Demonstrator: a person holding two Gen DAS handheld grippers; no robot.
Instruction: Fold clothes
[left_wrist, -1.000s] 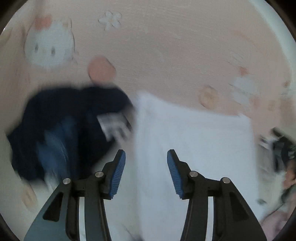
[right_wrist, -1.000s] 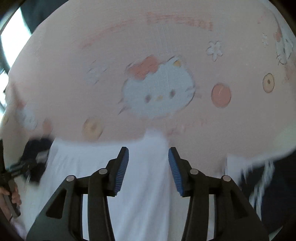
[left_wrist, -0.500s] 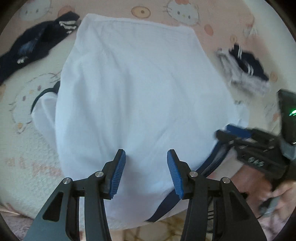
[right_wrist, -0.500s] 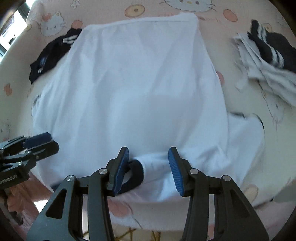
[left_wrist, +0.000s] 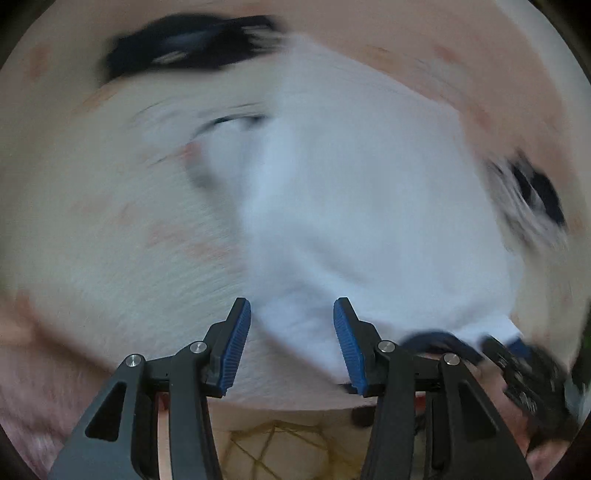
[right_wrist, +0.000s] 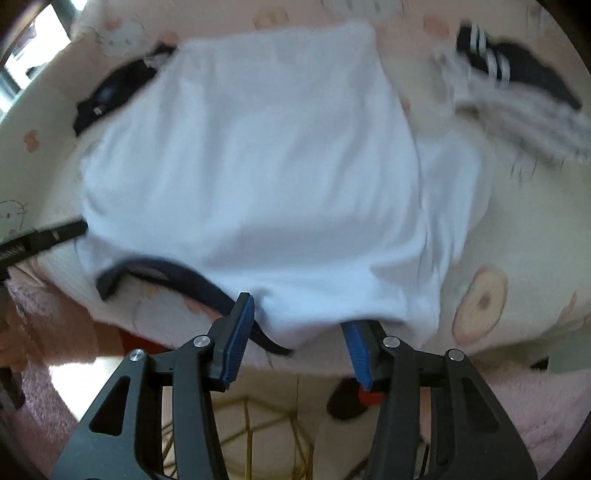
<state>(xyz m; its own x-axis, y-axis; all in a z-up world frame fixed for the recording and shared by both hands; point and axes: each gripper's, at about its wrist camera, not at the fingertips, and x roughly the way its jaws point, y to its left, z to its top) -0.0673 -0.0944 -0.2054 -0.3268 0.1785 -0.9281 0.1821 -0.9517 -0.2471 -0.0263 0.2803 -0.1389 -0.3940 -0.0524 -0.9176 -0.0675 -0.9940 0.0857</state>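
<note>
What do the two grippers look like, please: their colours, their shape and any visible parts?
Both the left gripper and the right gripper look alike: black angular frames with triangular cut-outs, silver round bolts, and two fingers faced with blue ribbed pads. No cables show.

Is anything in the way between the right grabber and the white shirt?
No, nothing visible. The right gripper is open right at the near edge of the white shirt, with shirt fabric and its dark collar already between the fingers. The dark clothes lie off beside it.

Left wrist view heavily motion-blurred: dark garment (left_wrist: 192, 44) and striped clothing (left_wrist: 532, 195) indistinct. White shirt (right_wrist: 258, 166) hem covers the right finger (right_wrist: 356, 343) tip in the right wrist view.
</note>
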